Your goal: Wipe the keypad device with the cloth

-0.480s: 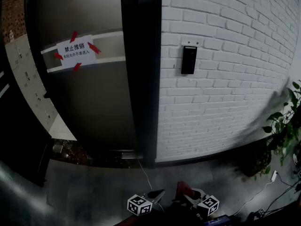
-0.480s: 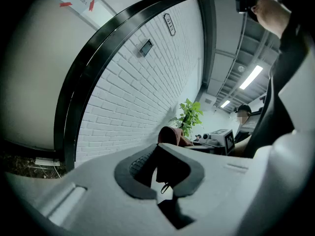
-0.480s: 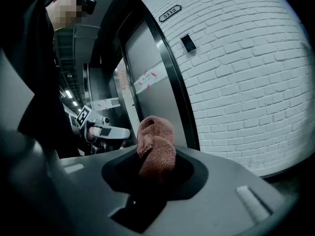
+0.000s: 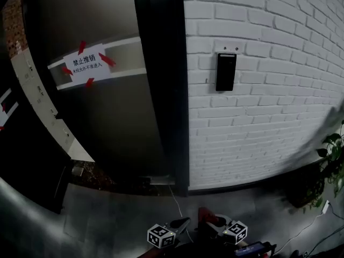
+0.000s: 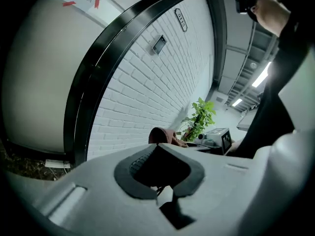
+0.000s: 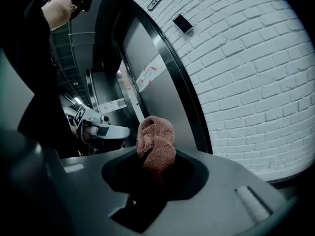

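The keypad device (image 4: 226, 71) is a dark upright panel on the white brick wall, well above both grippers. It is also visible in the left gripper view as the keypad (image 5: 159, 44) and in the right gripper view as the keypad (image 6: 182, 23), far off in both. My right gripper (image 6: 157, 156) is shut on a bunched reddish cloth (image 6: 156, 144). In the head view that right gripper (image 4: 208, 220) sits at the bottom edge with the cloth (image 4: 203, 215) at its tip. Beside it, my left gripper (image 4: 181, 222) is shut with nothing in it, as the left gripper (image 5: 158, 146) jaws show.
A dark door frame (image 4: 166, 90) stands left of the wall, with a grey door bearing a taped paper sign (image 4: 86, 64). A potted plant (image 4: 334, 160) grows at the right. A cable (image 4: 174, 198) runs over the floor by the door's foot.
The head view has shifted, so the keypad device now sits a little further right and lower in the picture. Both grippers stay low at the bottom edge, cloth still held.
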`<move>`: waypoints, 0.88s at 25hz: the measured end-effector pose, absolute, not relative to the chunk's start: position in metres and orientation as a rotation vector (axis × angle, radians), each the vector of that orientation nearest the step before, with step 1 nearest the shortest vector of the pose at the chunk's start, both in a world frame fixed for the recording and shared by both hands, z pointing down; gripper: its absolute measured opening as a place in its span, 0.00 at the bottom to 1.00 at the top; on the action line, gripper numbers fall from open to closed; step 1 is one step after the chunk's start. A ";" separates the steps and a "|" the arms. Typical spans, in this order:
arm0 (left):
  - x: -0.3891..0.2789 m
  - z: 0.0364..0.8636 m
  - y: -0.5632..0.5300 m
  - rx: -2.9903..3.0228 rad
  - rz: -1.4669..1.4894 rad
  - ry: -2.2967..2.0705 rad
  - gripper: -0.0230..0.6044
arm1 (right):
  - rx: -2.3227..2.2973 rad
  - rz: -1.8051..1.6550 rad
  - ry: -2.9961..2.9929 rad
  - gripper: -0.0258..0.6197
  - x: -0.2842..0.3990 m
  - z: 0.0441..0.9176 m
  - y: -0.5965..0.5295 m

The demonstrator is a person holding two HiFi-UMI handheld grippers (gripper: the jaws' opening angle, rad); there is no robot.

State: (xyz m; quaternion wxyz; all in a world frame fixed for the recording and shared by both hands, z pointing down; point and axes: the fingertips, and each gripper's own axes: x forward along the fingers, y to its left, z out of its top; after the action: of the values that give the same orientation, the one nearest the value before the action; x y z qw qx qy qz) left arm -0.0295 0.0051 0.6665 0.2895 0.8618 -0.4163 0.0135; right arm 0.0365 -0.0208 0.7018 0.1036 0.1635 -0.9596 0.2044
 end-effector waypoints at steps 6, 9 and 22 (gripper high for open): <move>-0.027 0.634 -0.085 2.351 0.060 -1.174 0.04 | 0.391 0.572 -2.923 0.22 0.030 0.676 -0.101; -0.011 0.626 -0.120 2.365 0.053 -1.170 0.04 | 0.353 0.563 -2.942 0.22 0.036 0.671 -0.130; -0.011 0.631 -0.168 2.316 0.023 -1.220 0.04 | 0.236 0.049 -2.993 0.22 0.068 0.599 -0.257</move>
State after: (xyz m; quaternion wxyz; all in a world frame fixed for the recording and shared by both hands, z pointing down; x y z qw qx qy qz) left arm -0.0112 -0.1678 0.6307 0.2589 0.8546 -0.4500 0.0086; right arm 0.0683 -0.2570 0.5992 0.0694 0.0784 -0.9944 0.0164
